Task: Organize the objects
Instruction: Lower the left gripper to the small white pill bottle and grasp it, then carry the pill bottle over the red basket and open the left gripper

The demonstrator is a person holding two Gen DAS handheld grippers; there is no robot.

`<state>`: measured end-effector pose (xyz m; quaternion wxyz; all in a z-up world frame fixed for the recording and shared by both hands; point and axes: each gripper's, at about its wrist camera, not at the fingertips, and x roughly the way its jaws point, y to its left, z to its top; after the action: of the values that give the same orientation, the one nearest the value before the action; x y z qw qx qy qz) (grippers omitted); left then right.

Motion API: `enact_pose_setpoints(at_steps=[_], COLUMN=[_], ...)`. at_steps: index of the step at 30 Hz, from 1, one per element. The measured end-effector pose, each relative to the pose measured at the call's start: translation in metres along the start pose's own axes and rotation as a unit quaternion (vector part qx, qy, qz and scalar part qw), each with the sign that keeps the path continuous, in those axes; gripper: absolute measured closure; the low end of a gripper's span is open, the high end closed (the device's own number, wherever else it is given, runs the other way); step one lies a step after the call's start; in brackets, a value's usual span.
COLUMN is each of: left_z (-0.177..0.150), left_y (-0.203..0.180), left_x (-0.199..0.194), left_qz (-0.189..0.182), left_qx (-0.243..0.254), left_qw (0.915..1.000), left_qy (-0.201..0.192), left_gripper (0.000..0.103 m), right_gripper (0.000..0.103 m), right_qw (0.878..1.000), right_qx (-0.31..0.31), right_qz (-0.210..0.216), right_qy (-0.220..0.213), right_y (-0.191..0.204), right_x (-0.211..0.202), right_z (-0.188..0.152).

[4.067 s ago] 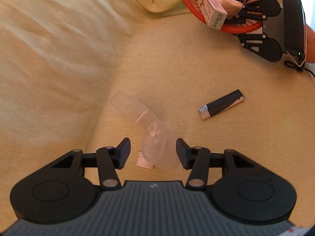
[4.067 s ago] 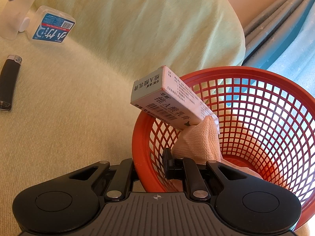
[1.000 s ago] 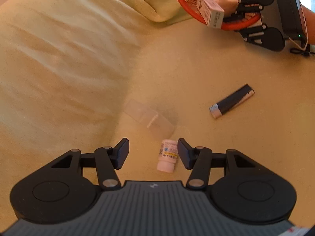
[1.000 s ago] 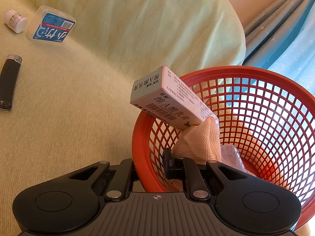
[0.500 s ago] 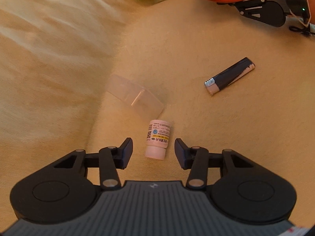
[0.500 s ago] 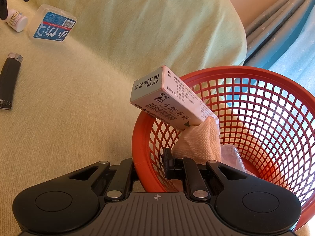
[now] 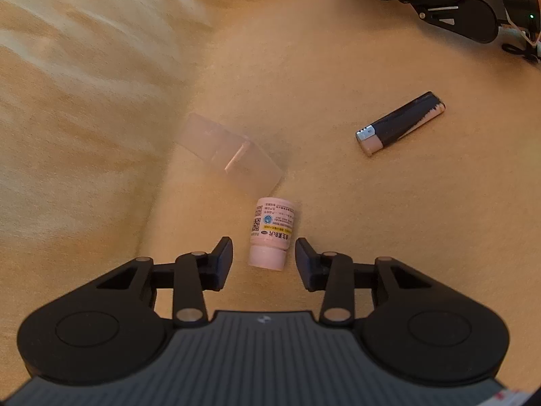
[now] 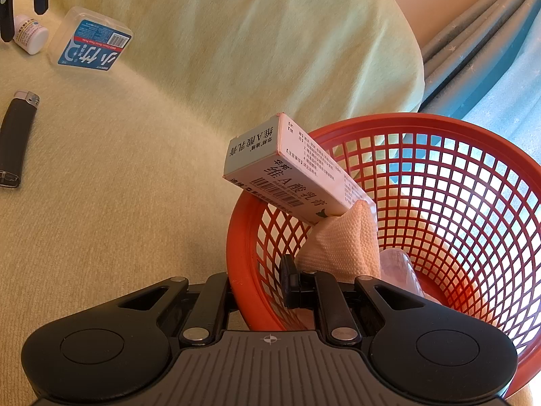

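Small pill bottle [image 7: 270,233] lay on its side on the bed, between left claw [image 7: 263,264] pads; jaws had just been closing, not yet touching. Prob. light, rigid, smooth, may roll; best taken across the labelled body.

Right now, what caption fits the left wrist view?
Left claw closing around a pill bottle on the sofa.

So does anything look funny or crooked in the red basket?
Yes. The white cardboard medicine box sits tilted, one end poking out over the red plastic basket's rim, the other propped on a peach cloth. It looks ready to tip out.
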<state>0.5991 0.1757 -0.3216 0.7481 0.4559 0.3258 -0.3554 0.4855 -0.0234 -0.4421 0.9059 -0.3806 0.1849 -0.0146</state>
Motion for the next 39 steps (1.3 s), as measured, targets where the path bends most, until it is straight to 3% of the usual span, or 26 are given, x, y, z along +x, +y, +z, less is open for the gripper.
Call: enact_pose_setpoints(at_steps=[20,30,39], left_z=[-0.005,-0.005,0.001], left_y=[-0.005,-0.028,-0.035], left_x=[0.003,-0.002,-0.02], left_qz=[-0.009,0.025,0.046], left_qx=[0.016,0.105,0.144], left_qw=[0.9998,0.9941,0.9885], left_qy=[0.012,0.013,0.003], left_gripper=[0.083,0.083,0.083], right_gripper=[0.093,0.093,0.093], right_qw=[1.0,1.0,1.0], right_qx=[0.0,-0.001,0.001], right_qz=[0.0,0.0,0.0], right_qy=[0.001,0.001,0.0], right_y=[-0.001,-0.001,-0.002], right_x=[0.001,0.001,0.002], right_z=[0.0,0.001,0.001])
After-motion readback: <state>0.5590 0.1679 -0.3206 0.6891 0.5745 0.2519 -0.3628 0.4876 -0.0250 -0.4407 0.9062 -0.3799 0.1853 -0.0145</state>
